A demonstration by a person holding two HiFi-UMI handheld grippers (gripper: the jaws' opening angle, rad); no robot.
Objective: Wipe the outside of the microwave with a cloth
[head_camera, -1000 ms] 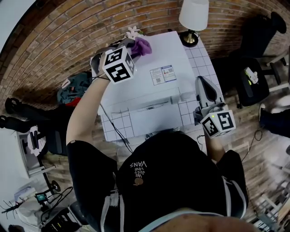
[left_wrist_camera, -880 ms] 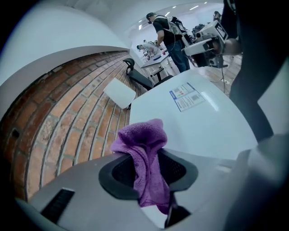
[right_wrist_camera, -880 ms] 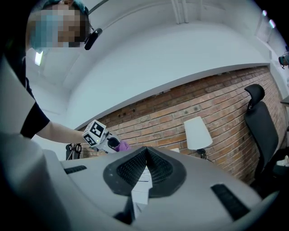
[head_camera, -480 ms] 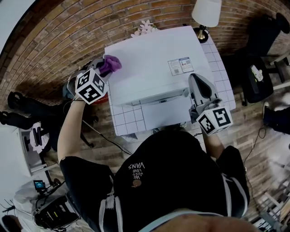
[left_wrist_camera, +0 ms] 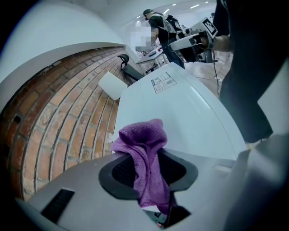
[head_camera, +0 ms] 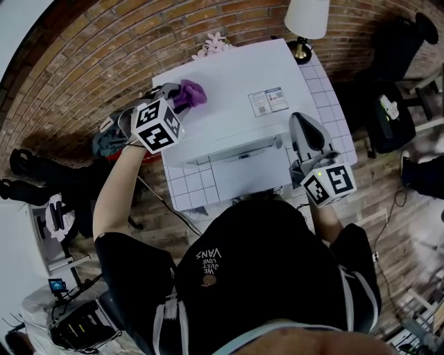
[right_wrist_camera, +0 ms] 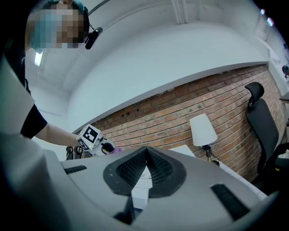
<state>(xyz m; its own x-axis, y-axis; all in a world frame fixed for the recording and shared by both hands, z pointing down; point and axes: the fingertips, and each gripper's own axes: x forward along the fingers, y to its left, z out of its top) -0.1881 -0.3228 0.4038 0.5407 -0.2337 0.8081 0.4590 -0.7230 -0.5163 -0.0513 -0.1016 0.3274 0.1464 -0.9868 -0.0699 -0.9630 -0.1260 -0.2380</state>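
Brick wall behind. On top of the white microwave, the left gripper, fingers clamped on the purple cloth, has slid inward from the 9 o'clock edge, mid-wipe. The right gripper, fingers closed, holds nothing.

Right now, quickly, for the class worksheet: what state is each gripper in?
Left gripper: closed on the purple cloth.
Right gripper: closed, nothing between its jaws.

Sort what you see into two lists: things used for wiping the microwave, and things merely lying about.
In use: purple cloth, microwave, left gripper clamped on the cloth.
Lying about: lamp, black office chair, white flower ornament; right gripper shut, idle.
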